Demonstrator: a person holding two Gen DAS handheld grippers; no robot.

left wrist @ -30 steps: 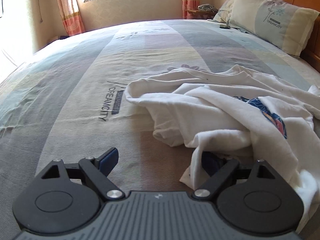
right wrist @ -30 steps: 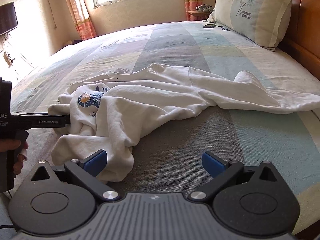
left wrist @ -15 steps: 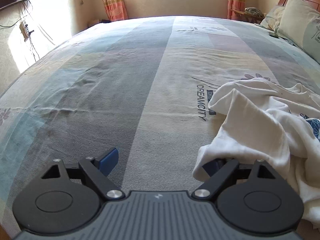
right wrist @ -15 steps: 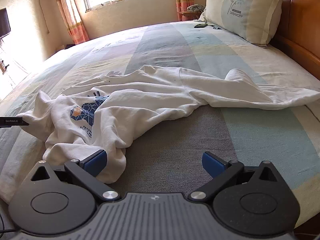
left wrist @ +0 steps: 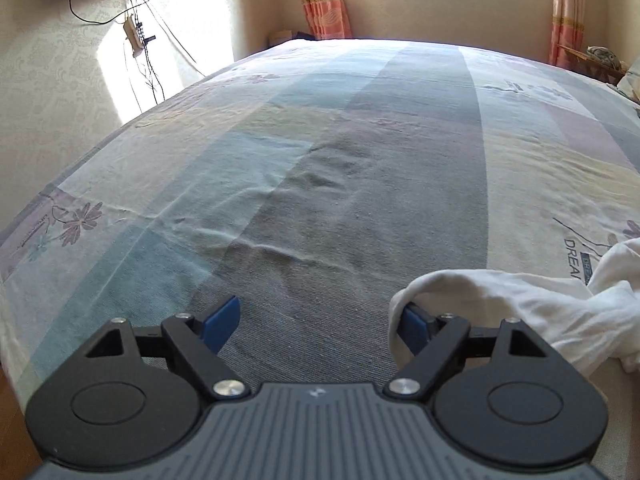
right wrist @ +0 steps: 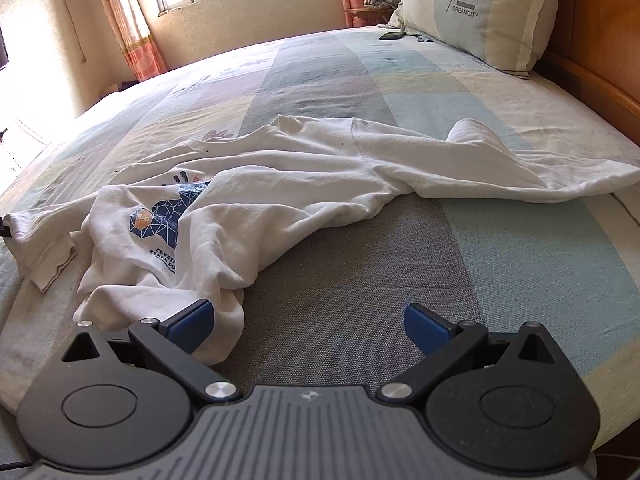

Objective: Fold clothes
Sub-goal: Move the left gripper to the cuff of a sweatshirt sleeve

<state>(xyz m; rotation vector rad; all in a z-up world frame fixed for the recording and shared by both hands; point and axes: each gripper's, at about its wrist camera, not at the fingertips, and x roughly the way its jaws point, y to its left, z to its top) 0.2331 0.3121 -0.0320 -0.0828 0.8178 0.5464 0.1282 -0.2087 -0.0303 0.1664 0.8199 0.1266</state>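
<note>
The left gripper (left wrist: 316, 320) is spread wide over the bed (left wrist: 360, 152), with shirt (left wrist: 500, 300) cloth draped over its right pad (left wrist: 414, 322). The shirt (right wrist: 280, 192) lies crumpled across the near bed. The right gripper (right wrist: 306, 322) gapes wide too, its left pad (right wrist: 192, 320) touching the shirt's near edge. A pillow (right wrist: 480, 12) sits far right.

- A shirt (right wrist: 304, 184) lies crumpled across the middle of the bed (right wrist: 360, 280).
- A pillow (right wrist: 480, 12) sits at upper right, behind the shirt.
- A phone (right wrist: 391, 35) lies just left of the pillow.
</note>
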